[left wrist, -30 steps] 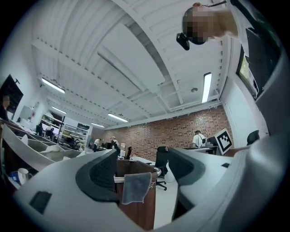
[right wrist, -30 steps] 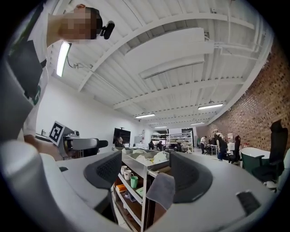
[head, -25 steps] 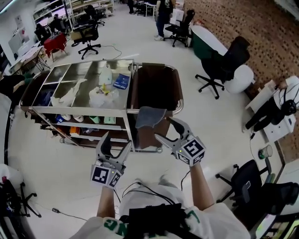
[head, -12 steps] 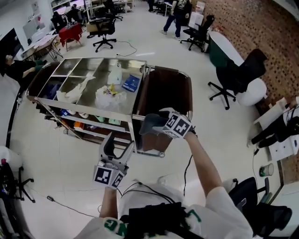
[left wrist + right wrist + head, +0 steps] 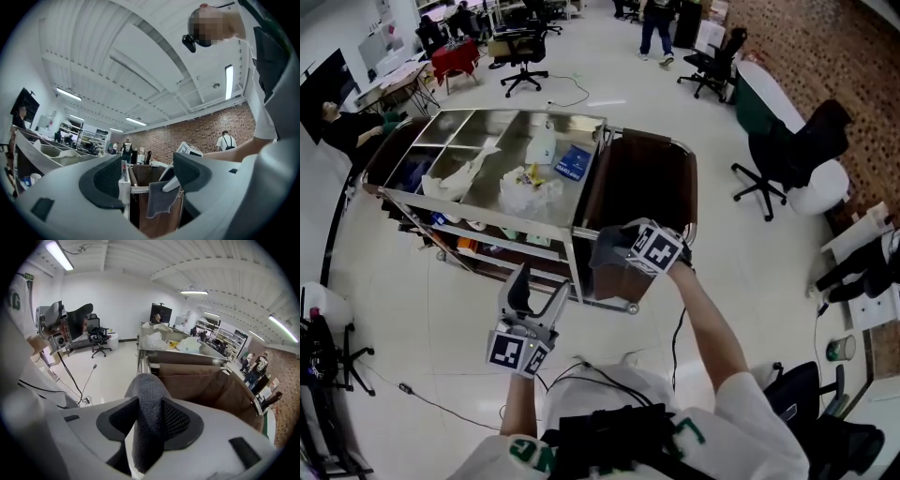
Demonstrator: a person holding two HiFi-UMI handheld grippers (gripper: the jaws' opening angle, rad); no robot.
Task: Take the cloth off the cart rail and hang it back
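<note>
A grey cloth (image 5: 606,251) hangs over the near rail (image 5: 630,305) of the brown bag frame at the end of the steel cart (image 5: 478,141). My right gripper (image 5: 619,246) is down on that cloth, and its jaws are closing. In the right gripper view a raised fold of the cloth (image 5: 146,385) stands between both pads (image 5: 174,420), which press on it. My left gripper (image 5: 539,286) is held low in front of the cart, open and empty. From the left gripper view the cloth (image 5: 161,205) drapes down the bag front, under the right gripper's finger (image 5: 171,182).
The cart top holds a white bottle (image 5: 541,148), a blue box (image 5: 574,162) and crumpled plastic bags (image 5: 525,187). The brown bag (image 5: 645,183) hangs at the cart's right end. Black office chairs (image 5: 787,141) stand to the right. People (image 5: 656,19) stand far off.
My right gripper swung from open beside the cart onto the cloth and has closed on a fold of it. The left gripper has hardly moved.
</note>
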